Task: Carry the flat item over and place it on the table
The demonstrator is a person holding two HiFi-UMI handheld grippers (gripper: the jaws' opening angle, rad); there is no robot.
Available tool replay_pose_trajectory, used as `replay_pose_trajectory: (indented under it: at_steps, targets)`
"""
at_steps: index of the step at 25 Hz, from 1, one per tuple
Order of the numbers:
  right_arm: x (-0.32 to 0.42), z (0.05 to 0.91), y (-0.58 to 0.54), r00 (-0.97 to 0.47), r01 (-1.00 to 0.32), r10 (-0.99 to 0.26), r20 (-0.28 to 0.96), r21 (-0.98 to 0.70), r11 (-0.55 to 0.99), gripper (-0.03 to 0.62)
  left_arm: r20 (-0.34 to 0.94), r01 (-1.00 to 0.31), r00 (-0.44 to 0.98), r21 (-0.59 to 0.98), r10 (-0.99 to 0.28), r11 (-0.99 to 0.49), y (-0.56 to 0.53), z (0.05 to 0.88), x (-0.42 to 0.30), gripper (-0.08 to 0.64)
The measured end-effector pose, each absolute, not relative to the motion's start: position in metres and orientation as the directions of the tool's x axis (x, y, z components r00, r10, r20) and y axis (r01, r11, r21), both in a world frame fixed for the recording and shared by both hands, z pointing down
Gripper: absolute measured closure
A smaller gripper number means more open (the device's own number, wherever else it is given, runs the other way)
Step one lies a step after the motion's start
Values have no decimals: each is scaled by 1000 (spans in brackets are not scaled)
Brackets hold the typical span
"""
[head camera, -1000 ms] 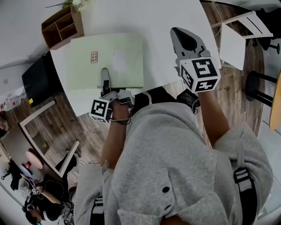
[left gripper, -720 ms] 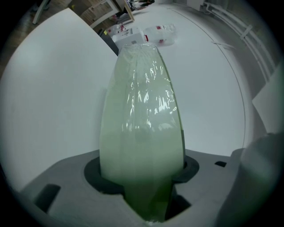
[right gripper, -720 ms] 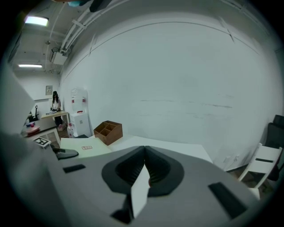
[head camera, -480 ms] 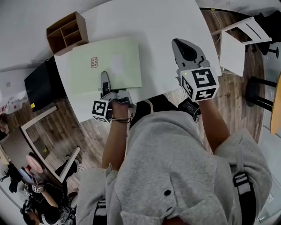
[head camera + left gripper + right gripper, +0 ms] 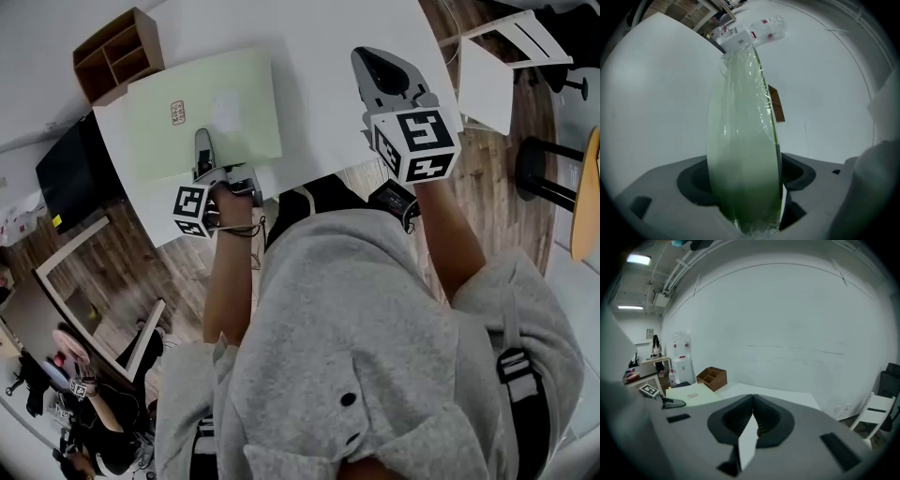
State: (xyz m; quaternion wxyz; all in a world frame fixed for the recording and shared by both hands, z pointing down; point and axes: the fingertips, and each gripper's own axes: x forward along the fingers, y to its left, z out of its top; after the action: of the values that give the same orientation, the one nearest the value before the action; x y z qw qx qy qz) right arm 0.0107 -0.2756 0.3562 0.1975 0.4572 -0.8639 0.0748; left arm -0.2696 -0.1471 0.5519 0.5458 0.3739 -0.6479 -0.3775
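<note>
Now the flat green item (image 5: 234, 112) is seen lying on the worktop (image 5: 328, 94), long axis crosswise ahead of the left tool (image 5: 202, 141), whose just-opened jaws straddle its near edge; the right tool (image 5: 375, 70) is held shut, empty.

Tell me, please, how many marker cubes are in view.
2. One cube is on the left gripper, whose jaws have just been opening around the green sheet on the table; the other is on the right gripper, held above the table's right side. None seems hidden.
</note>
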Motion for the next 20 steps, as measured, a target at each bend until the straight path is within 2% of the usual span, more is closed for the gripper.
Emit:
replay_pose_trajectory:
  at_steps: [20]
  targets:
    - [7, 353, -263, -485, -826, -775, 404, 78, 558, 566, 671, -108, -36, 735, -741, 670, -121, 563, -274, 143]
